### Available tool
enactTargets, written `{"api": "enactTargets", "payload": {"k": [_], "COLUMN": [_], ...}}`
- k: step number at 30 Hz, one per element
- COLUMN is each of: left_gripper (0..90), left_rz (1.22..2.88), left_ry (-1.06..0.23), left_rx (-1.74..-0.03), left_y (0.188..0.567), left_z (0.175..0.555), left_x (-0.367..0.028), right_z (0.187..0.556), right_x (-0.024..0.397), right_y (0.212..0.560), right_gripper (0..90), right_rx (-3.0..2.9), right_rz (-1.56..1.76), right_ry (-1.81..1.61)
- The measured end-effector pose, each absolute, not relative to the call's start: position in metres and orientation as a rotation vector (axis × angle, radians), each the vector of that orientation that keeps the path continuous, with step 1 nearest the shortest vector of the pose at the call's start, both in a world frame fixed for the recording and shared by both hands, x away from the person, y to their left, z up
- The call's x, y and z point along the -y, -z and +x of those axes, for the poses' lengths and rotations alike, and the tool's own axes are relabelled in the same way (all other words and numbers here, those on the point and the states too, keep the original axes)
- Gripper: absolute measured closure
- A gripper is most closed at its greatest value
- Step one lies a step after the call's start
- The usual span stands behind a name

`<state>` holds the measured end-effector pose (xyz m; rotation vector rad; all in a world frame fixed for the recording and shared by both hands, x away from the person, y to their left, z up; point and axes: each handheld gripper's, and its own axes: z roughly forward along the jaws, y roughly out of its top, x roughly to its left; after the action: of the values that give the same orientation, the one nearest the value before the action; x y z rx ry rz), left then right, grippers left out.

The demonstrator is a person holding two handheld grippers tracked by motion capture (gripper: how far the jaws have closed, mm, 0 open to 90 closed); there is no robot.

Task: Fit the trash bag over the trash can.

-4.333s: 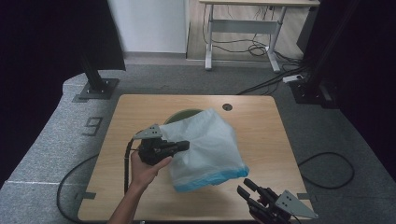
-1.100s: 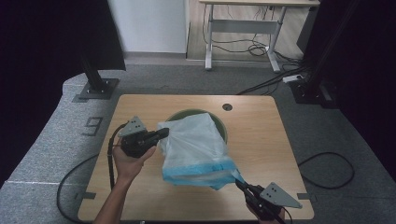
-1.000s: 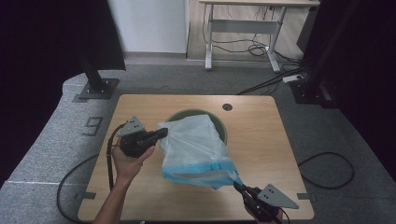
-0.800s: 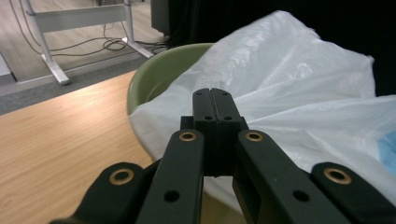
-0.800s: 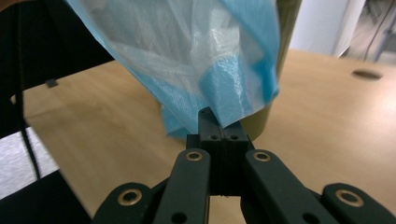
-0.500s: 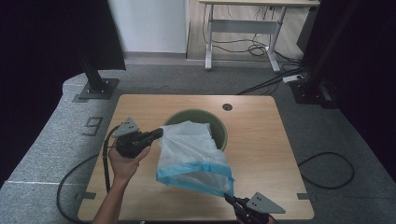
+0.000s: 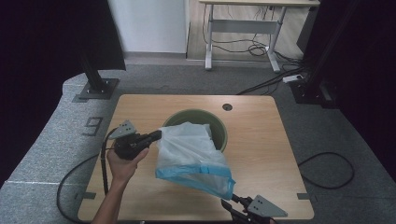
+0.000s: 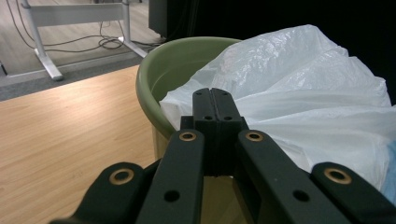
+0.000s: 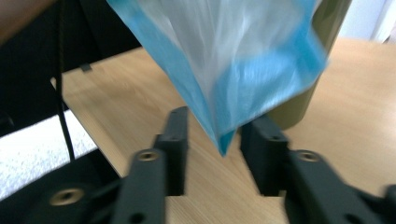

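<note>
Three views of one table, one high and two riding low.

High view: above the near edge, looking forward and down on the table. Left gripper view: close, facing the green bin and white bag. Right gripper view: close under the bag's blue hem. All share bin, bag and tabletop.

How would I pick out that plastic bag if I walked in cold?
Find the wooden table, then the green bin standing on it. The bag drapes out of the bin towards the table's near edge. It is the one crinkly, see-through white thing there, with a blue band along its open end.
</note>
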<state>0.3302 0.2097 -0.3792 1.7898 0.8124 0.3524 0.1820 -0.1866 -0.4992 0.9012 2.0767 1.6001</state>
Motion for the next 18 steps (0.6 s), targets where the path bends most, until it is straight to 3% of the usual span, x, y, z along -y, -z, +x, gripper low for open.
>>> {"api": "enactTargets", "payload": {"k": [7, 13, 18], "left_gripper": [90.0, 90.0, 90.0], "left_rz": [1.794, 1.804, 1.806], "left_ry": [-0.339, -0.332, -0.326], "left_rx": [-0.799, -0.794, -0.790], "left_y": [0.380, 0.381, 0.381], "left_z": [0.330, 0.330, 0.330], "left_x": [-0.204, -0.202, -0.200], "right_z": [0.169, 0.194, 0.220], "right_x": [0.209, 0.213, 0.191], "right_y": [0.454, 0.431, 0.435], "right_gripper": [42.3, 37.1, 32.2], "right_rx": [-1.938, -1.913, -1.977], "right_rz": [0.886, 0.868, 0.842], "right_ry": [-1.620, -1.603, -1.569]}}
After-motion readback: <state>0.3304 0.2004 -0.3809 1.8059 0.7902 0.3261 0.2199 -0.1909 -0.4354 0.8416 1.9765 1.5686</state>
